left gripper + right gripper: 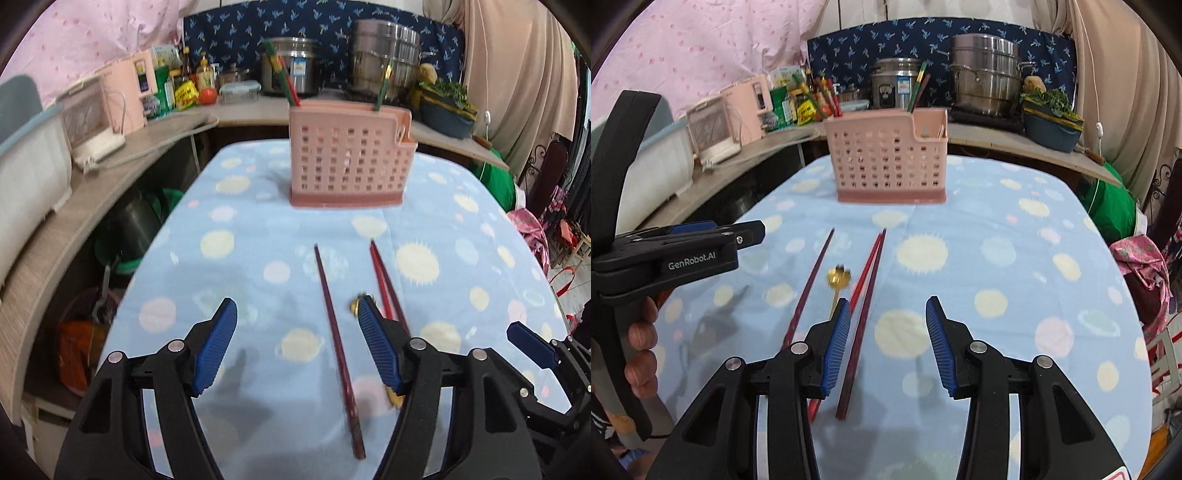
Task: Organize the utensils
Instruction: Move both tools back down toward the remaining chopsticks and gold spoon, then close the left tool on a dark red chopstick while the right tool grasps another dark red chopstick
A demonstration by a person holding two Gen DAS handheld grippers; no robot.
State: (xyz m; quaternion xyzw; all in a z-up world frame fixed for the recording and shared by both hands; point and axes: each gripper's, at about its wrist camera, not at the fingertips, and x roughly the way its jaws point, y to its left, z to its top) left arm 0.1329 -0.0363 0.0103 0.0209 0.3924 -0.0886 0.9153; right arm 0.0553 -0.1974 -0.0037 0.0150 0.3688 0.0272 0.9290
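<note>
Two hand-held black grippers with ribbed blue pads hover over a table draped in a pale blue cloth (997,236) dotted with suns and planets. The left gripper (297,343), its side lettered "GenRobot.AI" in the right wrist view, has its jaws wide and empty; a single dark red chopstick (336,347) lies between them, running from 12 to 6 o'clock. The right gripper (886,343) also gapes wide, holding nothing, with a pair of red chopsticks (866,291) and a small gold spoon (839,277) at its 11 o'clock. A pink perforated plastic utensil caddy (886,162) stands upright at 12 o'clock, more chopsticks rising from it. Labels on the steel cookers (986,77) behind are too small to read.
</note>
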